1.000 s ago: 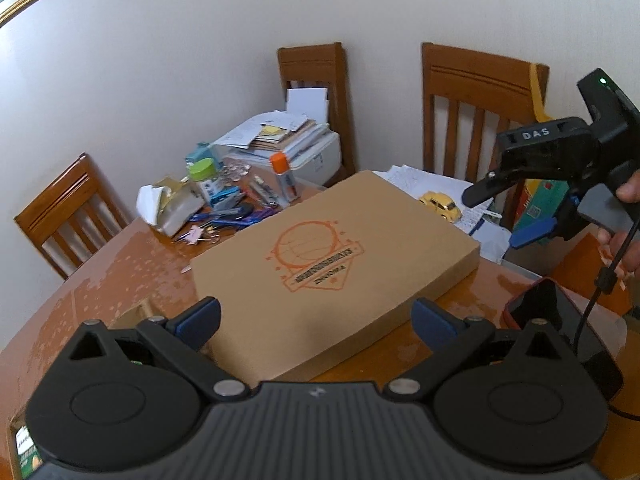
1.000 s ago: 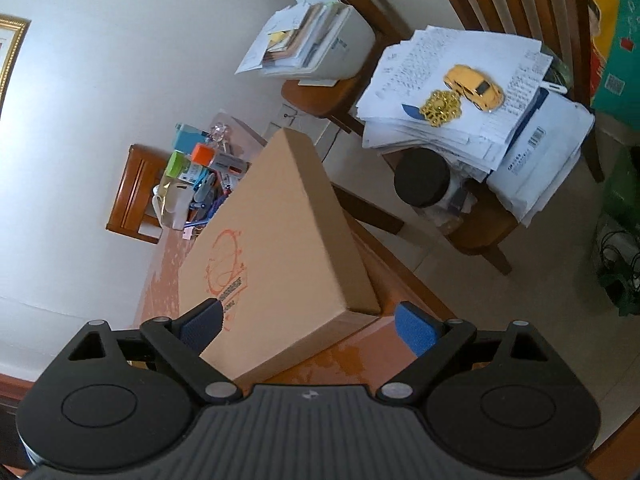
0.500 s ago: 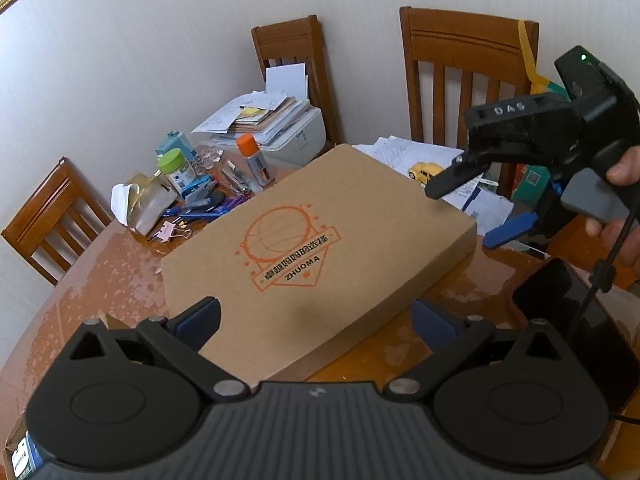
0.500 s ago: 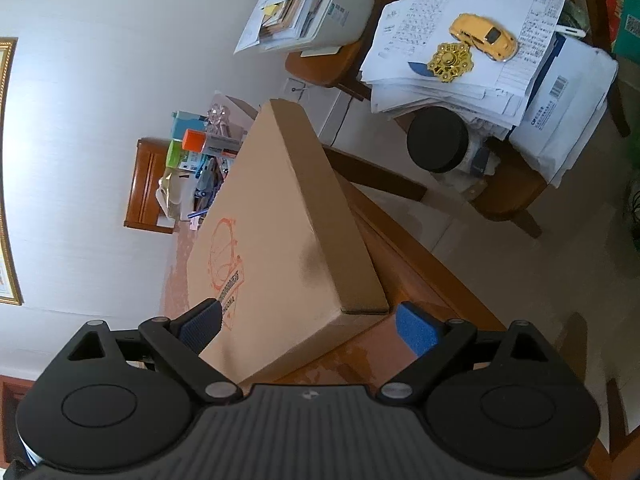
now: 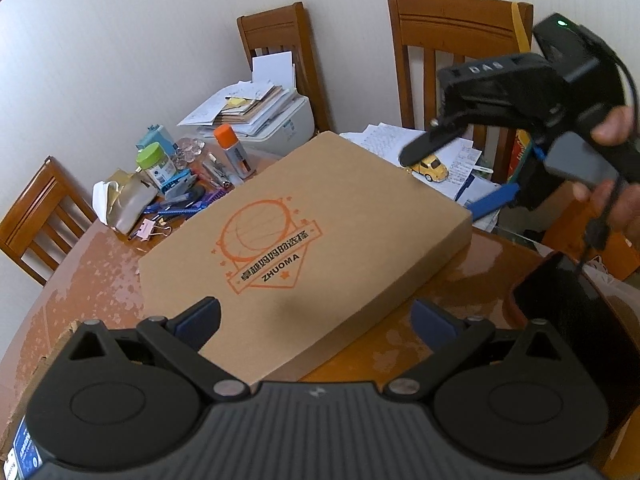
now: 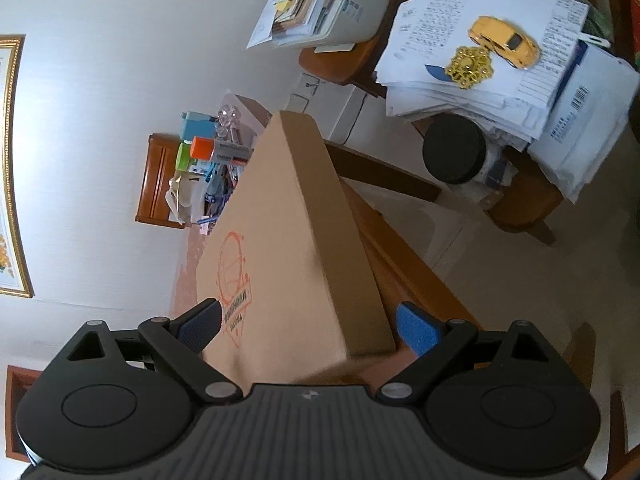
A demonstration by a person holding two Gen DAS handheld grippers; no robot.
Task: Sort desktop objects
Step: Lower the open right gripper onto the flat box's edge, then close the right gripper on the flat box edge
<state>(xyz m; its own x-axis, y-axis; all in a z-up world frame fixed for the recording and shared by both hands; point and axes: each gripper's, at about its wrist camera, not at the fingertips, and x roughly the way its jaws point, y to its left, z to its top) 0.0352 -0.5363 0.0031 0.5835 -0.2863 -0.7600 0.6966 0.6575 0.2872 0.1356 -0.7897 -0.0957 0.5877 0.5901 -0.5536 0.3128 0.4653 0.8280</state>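
Cardboard box (image 5: pixel 308 240): flat and brown, lying closed on the wooden table (image 5: pixel 96 264); its contents are hidden.
Box print: an orange ball-shaped emblem with stars, a banner of Chinese characters, and "ZHUOMA" below.
Left tool (image 5: pixel 316 316): jaws spread wide and holding nothing, hovering at the box's near edge, one pad over the lid and the other over bare table.
Right tool (image 6: pixel 308 322): jaws wide apart and empty, straddling a near corner of the box without a clear touch; in the left wrist view it hangs above the box's far right corner, held by a hand (image 5: pixel 618 168).
Tool writing: "DAS" in pale letters on the right tool's black body, with a green light lit on top.
Clutter pile (image 5: pixel 180 192): on the table just beyond the box; an orange-capped can (image 5: pixel 234 154), a green-lidded jar (image 5: pixel 156 166), a teal carton (image 5: pixel 156 138), pens, a pink binder clip (image 5: pixel 146 228) and crumpled gold wrapping.
White bin (image 5: pixel 280 124): on a chair seat, with papers and booklets stacked on it.
Paper stack (image 6: pixel 492 60): on the other chair, handwritten sheets and a barcoded envelope; a yellow toy car (image 6: pixel 504 42) and a gold ornament (image 6: pixel 468 66) rest on top.
Black lid (image 6: pixel 454 154): round, beside the paper stack.
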